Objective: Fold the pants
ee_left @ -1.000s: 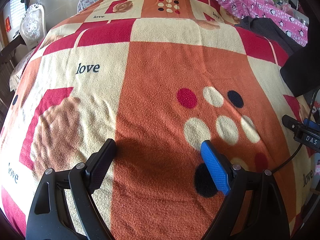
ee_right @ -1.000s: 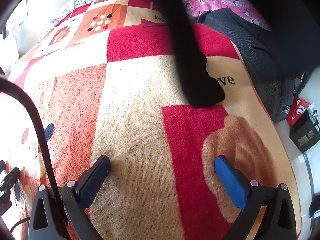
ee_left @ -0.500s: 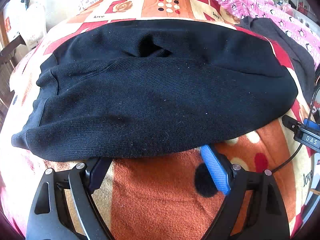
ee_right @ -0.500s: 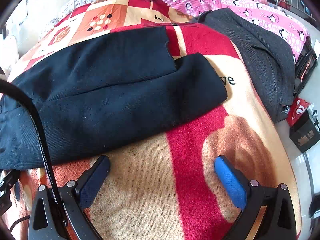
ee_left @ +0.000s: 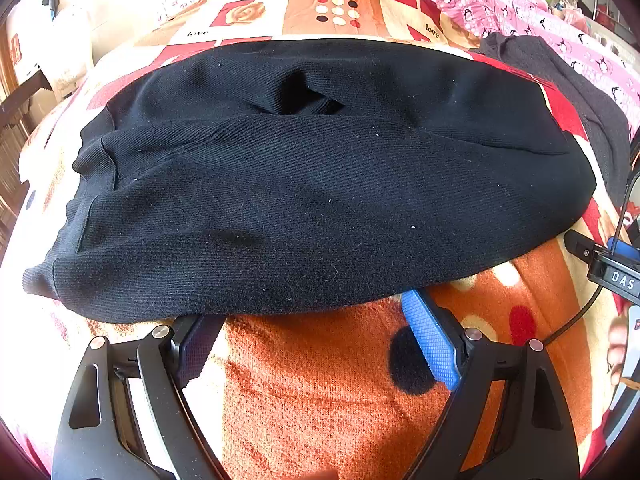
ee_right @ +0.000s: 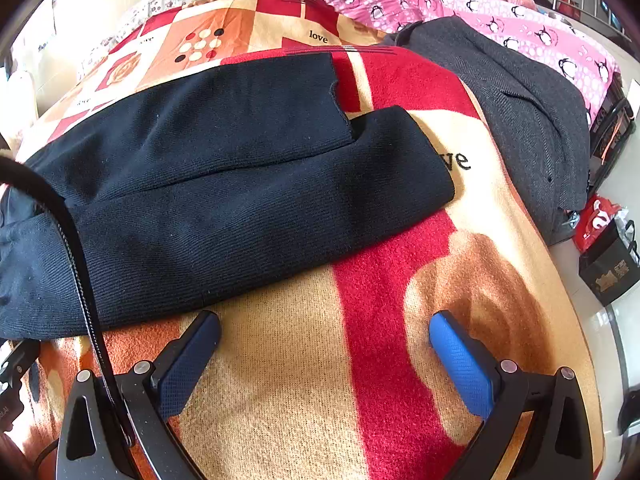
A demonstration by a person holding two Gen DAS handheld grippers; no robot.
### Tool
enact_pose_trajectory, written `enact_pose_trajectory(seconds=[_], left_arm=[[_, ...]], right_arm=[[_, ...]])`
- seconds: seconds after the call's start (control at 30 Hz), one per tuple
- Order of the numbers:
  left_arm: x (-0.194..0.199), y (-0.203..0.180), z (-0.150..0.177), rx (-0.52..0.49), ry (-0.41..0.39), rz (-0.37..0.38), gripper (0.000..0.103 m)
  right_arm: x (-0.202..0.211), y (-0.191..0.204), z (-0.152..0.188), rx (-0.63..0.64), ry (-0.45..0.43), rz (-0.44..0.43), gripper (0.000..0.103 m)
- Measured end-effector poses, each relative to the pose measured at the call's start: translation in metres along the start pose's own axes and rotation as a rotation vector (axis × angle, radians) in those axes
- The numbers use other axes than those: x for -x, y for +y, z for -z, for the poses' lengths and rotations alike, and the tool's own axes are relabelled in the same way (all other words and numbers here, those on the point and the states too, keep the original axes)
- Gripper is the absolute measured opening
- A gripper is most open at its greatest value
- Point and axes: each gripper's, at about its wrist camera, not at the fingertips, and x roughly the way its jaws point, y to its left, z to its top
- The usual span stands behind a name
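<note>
Black knit pants (ee_left: 312, 184) lie flat across the patterned blanket (ee_left: 320, 380), waistband at the left, legs running right. The right wrist view shows the two leg ends (ee_right: 380, 160) side by side, the near leg reaching further right. My left gripper (ee_left: 312, 320) is open right at the pants' near edge, whose hem covers both fingertips. My right gripper (ee_right: 324, 328) is open over bare blanket (ee_right: 280, 380), its left finger (ee_right: 192, 356) just short of the near leg's edge. Neither holds anything.
A dark grey garment (ee_right: 516, 108) and a pink penguin-print cloth (ee_right: 500, 20) lie at the far right of the bed. Bags (ee_right: 608, 264) stand on the floor past the right edge. A cable (ee_right: 76, 264) crosses the right wrist view. The other gripper's body (ee_left: 612, 272) shows at right.
One second ago the blanket was bare and a dark piece of fabric hung in the right wrist view; the pants landed spread on the bed. Since half a second ago nothing has visibly moved.
</note>
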Motion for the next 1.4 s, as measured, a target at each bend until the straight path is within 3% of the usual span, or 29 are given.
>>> enact_pose_trajectory(seconds=[0.23,0.43,0.5,0.53,0.73,0.9,1.1,1.4], left_arm=[[-0.001,0.0,0.0,0.008,0.002,0.0,0.087],[0.019,0.008,0.003,0.027,-0.007,0.027,0.087],[0.031,0.014,0.003,0.038,-0.029,0.04,0.087],[0.037,0.017,0.004,0.042,-0.041,0.037,0.087],[0.075,0.029,0.006,0.03,-0.137,-0.004,0.087],[0.094,0.04,0.01,0.061,-0.17,0.004,0.087],[0.104,0.046,0.015,0.07,-0.185,-0.011,0.087],[0.11,0.049,0.017,0.077,-0.197,-0.017,0.087]], right_arm=[[-0.001,0.001,0.001,-0.024,0.0,0.019,0.103],[0.003,0.001,0.003,-0.027,0.003,0.005,0.103],[0.007,-0.001,0.005,-0.033,-0.006,0.007,0.098],[0.016,-0.002,0.007,-0.045,-0.032,-0.004,0.092],[0.06,-0.001,0.022,-0.11,-0.138,-0.152,0.092],[0.089,0.018,0.03,-0.056,-0.169,-0.234,0.092],[0.11,0.046,0.042,0.07,-0.206,-0.211,0.092],[0.116,0.054,0.044,0.08,-0.207,-0.238,0.092]])
